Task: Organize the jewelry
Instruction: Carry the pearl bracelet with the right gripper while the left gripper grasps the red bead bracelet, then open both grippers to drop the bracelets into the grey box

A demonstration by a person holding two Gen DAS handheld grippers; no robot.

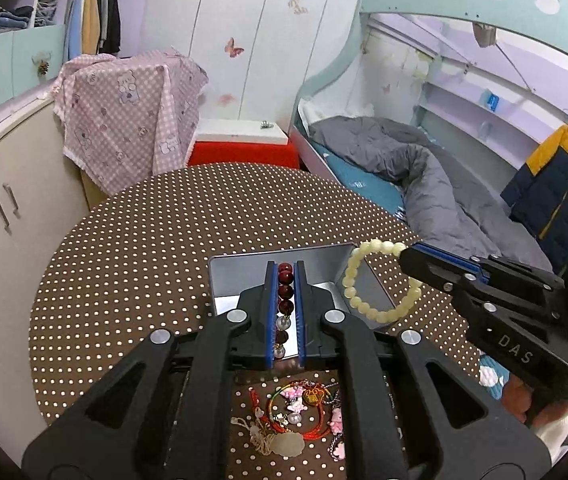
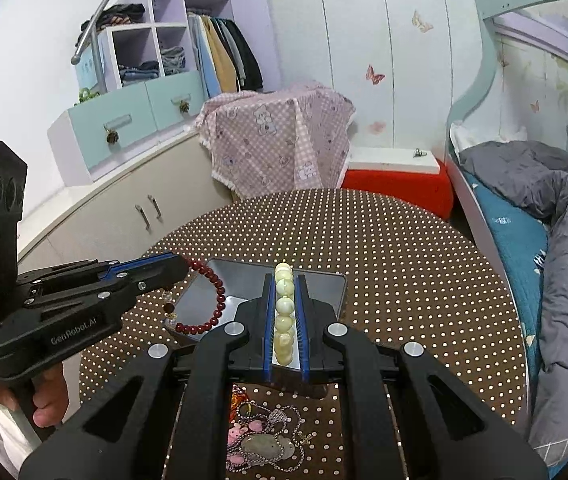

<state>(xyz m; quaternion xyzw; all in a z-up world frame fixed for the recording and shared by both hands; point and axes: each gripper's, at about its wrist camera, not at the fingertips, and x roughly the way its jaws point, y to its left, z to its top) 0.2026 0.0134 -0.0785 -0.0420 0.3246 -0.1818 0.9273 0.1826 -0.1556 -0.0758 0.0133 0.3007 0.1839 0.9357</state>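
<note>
My left gripper (image 1: 286, 276) is shut on a dark red bead bracelet (image 1: 285, 292) and holds it over the open silver metal box (image 1: 243, 268). In the right wrist view the red bracelet (image 2: 211, 304) hangs from the left gripper (image 2: 181, 266) above the box's left rim (image 2: 187, 300). My right gripper (image 2: 284, 280) is shut on a pale yellow bead bracelet (image 2: 284, 308). In the left wrist view that bracelet (image 1: 354, 276) hangs from the right gripper (image 1: 406, 254) over the box's right edge.
The box stands on a round brown polka-dot table (image 1: 143, 240). A heap of loose jewelry (image 1: 292, 420) with red cords, pink charms and pendants lies near the front edge; it also shows in the right wrist view (image 2: 263, 440). A bed (image 1: 424, 184) is right, cabinets (image 1: 3, 208) left.
</note>
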